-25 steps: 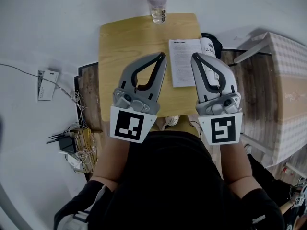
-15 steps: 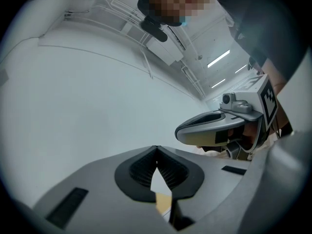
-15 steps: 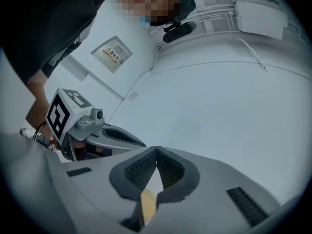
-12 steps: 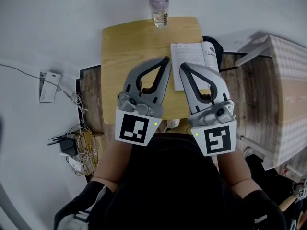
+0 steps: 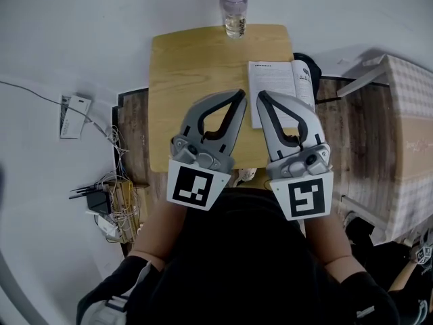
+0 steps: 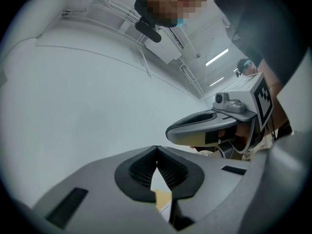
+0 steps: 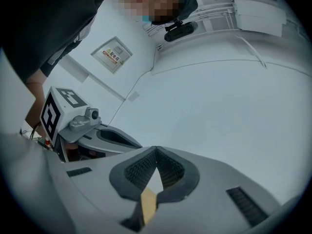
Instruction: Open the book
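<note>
Head view, left to right. Tangle of cables (image 5: pixel 108 205) lies on the floor at far left. Wooden table (image 5: pixel 196 59) sits in the centre, with a clear bottle (image 5: pixel 234 9) upright at its far edge. Left gripper (image 5: pixel 239 95) is held over the table's near half, jaws pressed together with nothing between them. Right gripper (image 5: pixel 261 95) is just beside it, jaws likewise clenched and empty. Book (image 5: pixel 274 87) lies open on the table's right side, printed page up. Right gripper overlaps its near left corner in this view. Checked surface (image 5: pixel 406 114) at far right.
</note>
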